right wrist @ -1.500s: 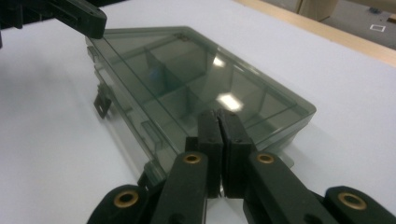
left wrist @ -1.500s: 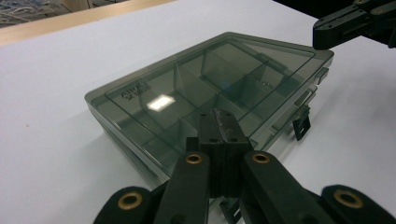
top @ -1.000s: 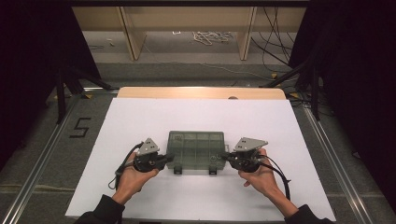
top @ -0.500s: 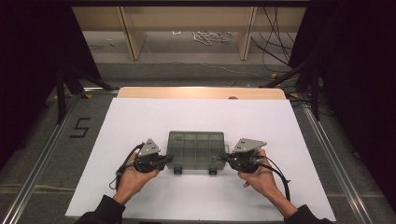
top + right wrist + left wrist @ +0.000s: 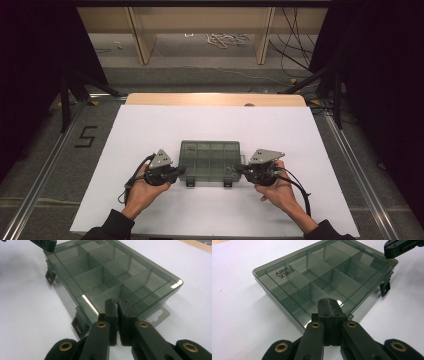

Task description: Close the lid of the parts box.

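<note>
A smoke-grey plastic organiser box (image 5: 210, 159) is lying flat on the white sheet (image 5: 150, 125) that is covering the table, slightly nearer the person's edge than the far wooden edge (image 5: 215, 99). Its clear lid is resting closed over a grid of dividers, and lettering is showing on one corner of the lid in the left gripper view. Two small black latches (image 5: 190, 182) are hanging down along the box's near side, both flipped away from the lid.

The left gripper (image 5: 178, 171) is sitting at the box's left end, held in the person's left hand (image 5: 145, 187). In the left gripper view its jaws are pressing together with nothing between them, their tip resting at or just above the near corner of the lid; whether it is touching cannot be told.

The right gripper (image 5: 237, 171) is sitting at the box's right end, in the right hand (image 5: 277, 192). In the right gripper view its jaws have just been parting, with a thin slit showing between the pads and no object in that slit. The tip is lying over the box edge beside the hanging tab (image 5: 160, 313).

A cable (image 5: 300, 192) is trailing from the right gripper across the sheet.
</note>
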Demonstrator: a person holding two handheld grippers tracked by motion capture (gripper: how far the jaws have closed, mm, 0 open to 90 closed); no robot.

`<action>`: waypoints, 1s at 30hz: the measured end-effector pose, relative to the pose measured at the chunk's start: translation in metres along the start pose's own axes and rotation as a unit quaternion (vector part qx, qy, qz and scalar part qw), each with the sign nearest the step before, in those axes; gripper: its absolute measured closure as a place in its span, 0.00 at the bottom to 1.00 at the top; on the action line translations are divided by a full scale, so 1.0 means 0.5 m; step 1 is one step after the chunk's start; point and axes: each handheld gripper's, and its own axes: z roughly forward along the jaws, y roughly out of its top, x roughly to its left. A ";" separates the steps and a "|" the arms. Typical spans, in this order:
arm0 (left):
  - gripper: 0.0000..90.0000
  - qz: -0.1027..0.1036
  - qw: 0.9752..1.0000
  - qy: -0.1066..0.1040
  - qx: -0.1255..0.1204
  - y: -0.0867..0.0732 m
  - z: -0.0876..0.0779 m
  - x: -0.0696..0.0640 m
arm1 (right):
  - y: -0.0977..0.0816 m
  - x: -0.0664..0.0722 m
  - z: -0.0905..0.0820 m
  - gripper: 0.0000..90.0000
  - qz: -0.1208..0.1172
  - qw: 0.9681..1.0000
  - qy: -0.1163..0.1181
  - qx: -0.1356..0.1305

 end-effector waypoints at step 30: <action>0.78 0.014 0.999 0.013 -0.031 0.016 -0.023 -0.018 | 0.021 -0.007 -0.036 0.50 0.058 0.995 -0.033 -0.079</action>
